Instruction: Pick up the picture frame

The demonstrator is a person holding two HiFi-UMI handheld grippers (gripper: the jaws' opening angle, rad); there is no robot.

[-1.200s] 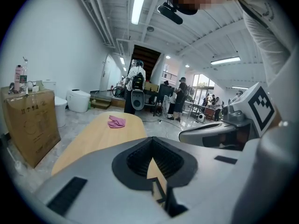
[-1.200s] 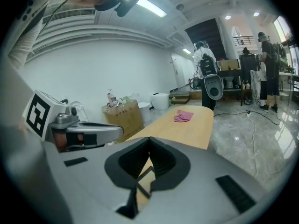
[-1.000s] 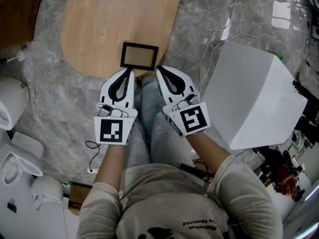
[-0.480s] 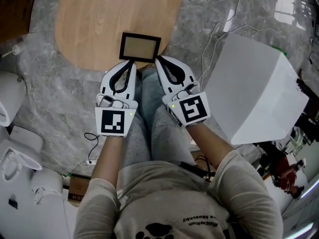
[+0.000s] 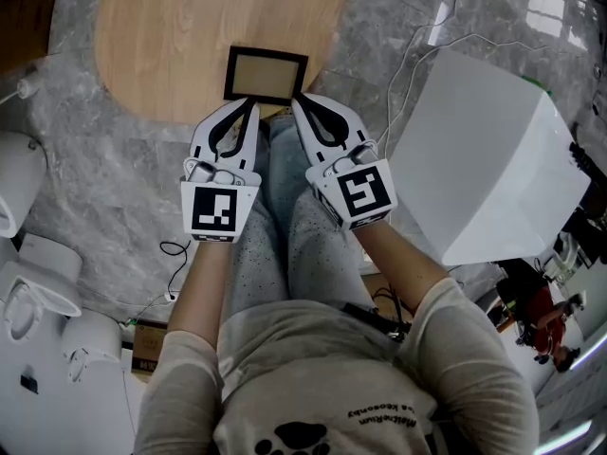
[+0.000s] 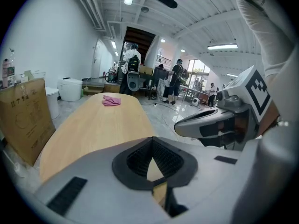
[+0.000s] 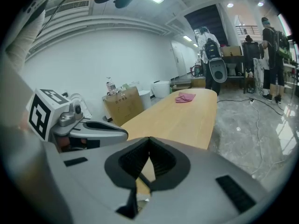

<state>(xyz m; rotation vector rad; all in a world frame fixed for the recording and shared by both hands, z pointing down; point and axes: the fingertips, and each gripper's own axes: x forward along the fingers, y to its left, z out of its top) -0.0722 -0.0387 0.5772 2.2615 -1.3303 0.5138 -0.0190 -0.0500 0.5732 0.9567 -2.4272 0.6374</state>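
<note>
A dark-rimmed picture frame (image 5: 266,74) with a pale panel lies flat at the near end of the oval wooden table (image 5: 171,36). My left gripper (image 5: 249,105) and right gripper (image 5: 296,102) are held side by side over the person's lap. Their tips sit right at the frame's near edge, one near each corner. Both are shut with nothing between the jaws. In the left gripper view the jaws (image 6: 150,141) meet and the right gripper (image 6: 210,122) shows alongside. In the right gripper view the jaws (image 7: 148,140) meet likewise. The frame is hidden behind the jaws in both gripper views.
A large white box (image 5: 493,178) stands on the marble floor to the right, with cables (image 5: 417,55) beside it. White appliances (image 5: 28,282) sit at the left. A pink cloth (image 6: 111,101) lies at the table's far end. A cardboard box (image 7: 124,104) and standing people (image 6: 133,59) are beyond.
Both grippers have sunk a little together, still side by side at the frame's near edge. The frame has not moved on the table.
</note>
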